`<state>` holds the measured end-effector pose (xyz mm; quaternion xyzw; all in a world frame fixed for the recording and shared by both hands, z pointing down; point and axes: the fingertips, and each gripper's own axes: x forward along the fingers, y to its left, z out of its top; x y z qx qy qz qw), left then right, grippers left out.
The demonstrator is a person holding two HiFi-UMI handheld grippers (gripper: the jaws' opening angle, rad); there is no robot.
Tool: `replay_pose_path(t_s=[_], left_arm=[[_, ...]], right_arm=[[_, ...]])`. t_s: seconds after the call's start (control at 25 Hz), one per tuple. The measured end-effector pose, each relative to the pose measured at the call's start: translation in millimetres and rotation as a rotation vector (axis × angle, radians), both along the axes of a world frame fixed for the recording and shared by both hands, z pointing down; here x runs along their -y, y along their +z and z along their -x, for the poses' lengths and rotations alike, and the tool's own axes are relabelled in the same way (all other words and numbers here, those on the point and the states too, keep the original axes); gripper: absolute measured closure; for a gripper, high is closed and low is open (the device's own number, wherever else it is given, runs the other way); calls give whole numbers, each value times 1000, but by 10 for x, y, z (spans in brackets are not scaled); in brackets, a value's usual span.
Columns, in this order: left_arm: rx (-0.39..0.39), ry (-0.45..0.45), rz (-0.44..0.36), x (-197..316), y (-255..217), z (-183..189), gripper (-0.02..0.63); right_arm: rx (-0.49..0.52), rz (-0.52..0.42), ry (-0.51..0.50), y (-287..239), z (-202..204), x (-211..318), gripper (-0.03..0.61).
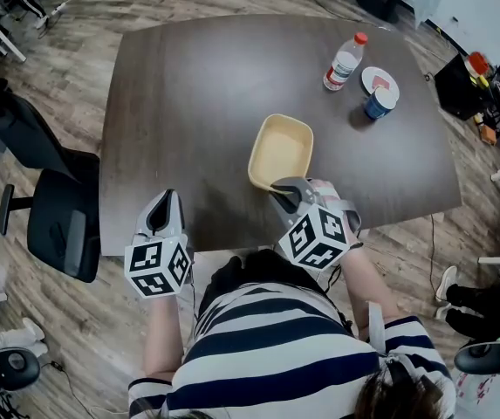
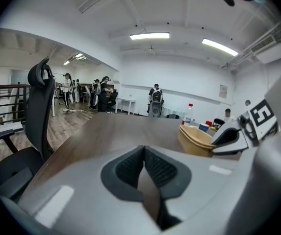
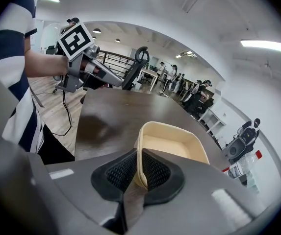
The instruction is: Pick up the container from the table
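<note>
On the dark tabletop (image 1: pixel 215 94) the beige container (image 1: pixel 281 151) lies near the front edge. The right gripper (image 1: pixel 289 185) is clamped on its near rim, and the left gripper (image 1: pixel 166 199) is closed and empty. The grasp seems made; next comes a steady, level lift

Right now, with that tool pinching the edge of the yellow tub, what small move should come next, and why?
Probably a slow, straight lift. The right gripper has its pads closed on the near rim of the container, which appears to rest on the table. Held by one edge only, it may tip, so rise gently.
</note>
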<state>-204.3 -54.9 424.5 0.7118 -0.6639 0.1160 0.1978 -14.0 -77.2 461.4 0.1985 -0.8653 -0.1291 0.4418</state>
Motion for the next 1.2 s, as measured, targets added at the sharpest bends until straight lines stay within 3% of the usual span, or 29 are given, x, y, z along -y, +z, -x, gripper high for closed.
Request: replay_pose_path(t_s=[1.2], left_arm=[[-30, -20, 11, 33, 93, -30, 614]], right_arm=[[15, 8, 2, -11, -37, -14, 552]])
